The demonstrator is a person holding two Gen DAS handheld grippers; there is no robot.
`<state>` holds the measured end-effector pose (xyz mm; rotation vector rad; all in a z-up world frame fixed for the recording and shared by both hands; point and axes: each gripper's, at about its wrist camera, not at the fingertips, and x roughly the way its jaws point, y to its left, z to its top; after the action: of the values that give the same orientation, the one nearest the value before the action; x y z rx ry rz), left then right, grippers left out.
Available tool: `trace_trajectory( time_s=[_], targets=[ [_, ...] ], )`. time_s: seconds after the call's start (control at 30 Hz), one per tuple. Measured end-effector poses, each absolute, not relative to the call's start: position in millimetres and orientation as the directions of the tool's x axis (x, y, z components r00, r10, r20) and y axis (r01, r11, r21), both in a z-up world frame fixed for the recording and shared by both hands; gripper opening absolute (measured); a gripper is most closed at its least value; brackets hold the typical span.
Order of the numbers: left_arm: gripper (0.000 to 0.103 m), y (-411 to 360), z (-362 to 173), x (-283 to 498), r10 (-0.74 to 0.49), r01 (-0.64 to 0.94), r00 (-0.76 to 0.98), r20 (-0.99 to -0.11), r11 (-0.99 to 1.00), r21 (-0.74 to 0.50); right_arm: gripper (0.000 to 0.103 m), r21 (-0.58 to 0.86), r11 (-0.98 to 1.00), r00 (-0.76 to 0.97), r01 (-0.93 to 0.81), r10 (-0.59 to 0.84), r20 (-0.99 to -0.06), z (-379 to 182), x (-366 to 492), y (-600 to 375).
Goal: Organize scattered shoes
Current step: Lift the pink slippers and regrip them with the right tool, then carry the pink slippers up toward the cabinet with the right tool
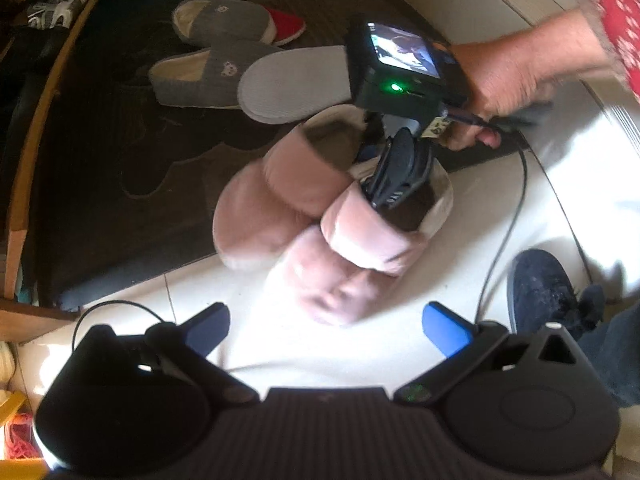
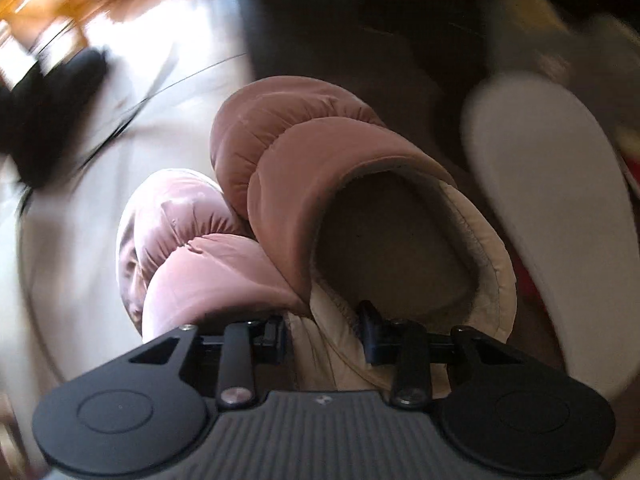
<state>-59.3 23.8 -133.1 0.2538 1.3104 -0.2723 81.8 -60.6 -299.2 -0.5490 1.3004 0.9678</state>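
Two pink slippers [image 1: 304, 220] lie touching, straddling the edge of white floor [image 1: 280, 344] and dark mat [image 1: 120, 152], toes toward the near left hand-held gripper [image 1: 324, 328], which hovers spread. Right hand-held gripper [image 2: 324, 336] pinches the rim where their heels meet. Farther: grey slippers [image 1: 208, 56], one upturned sole [image 1: 296, 84].

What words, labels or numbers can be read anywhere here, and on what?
None can be read.
Tag under the right claw's camera: dark marks, too blurred to read.
Grey slippers: small white emblem on each, a picture, not letters.
Camera screen: only a picture, no text.
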Motion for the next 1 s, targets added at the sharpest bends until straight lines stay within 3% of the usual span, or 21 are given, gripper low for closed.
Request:
trace_trajectory(
  time_s=[0.17,0.37,0.6,0.97,1.0],
  targets=[
    [0.103,31.7,-133.0,-55.3,-0.037,0.283,0.233,-0.972,0.959,0.031,0.035,0.274,0.682,-0.062,-0.678,0.318,-0.946,-302.8,85.9,-68.1],
    [0.103,33.9,-130.2,-54.1,-0.041,0.281,0.229,-0.973,0.959,0.026,0.047,-0.017,0.247,0.1,-0.969,0.327,-0.94,-293.5,37.9,-53.3],
    [0.103,34.8,-130.2,-54.4,-0.044,0.285,0.225,-0.973,0.958,0.022,0.048,-0.142,0.094,0.166,-0.985,0.342,-0.925,-300.6,17.8,-51.3],
    [0.103,40.4,-129.3,-51.1,-0.029,0.252,0.238,-0.971,0.967,0.033,0.048,-0.07,0.16,0.123,-0.985,0.351,-0.928,-303.2,37.6,-46.9],
    [0.103,40.6,-129.6,-51.0,-0.028,0.25,0.237,-0.971,0.968,0.033,0.052,-0.07,0.159,0.122,-0.985,0.351,-0.929,-303.1,38.0,-47.1]
  ],
)
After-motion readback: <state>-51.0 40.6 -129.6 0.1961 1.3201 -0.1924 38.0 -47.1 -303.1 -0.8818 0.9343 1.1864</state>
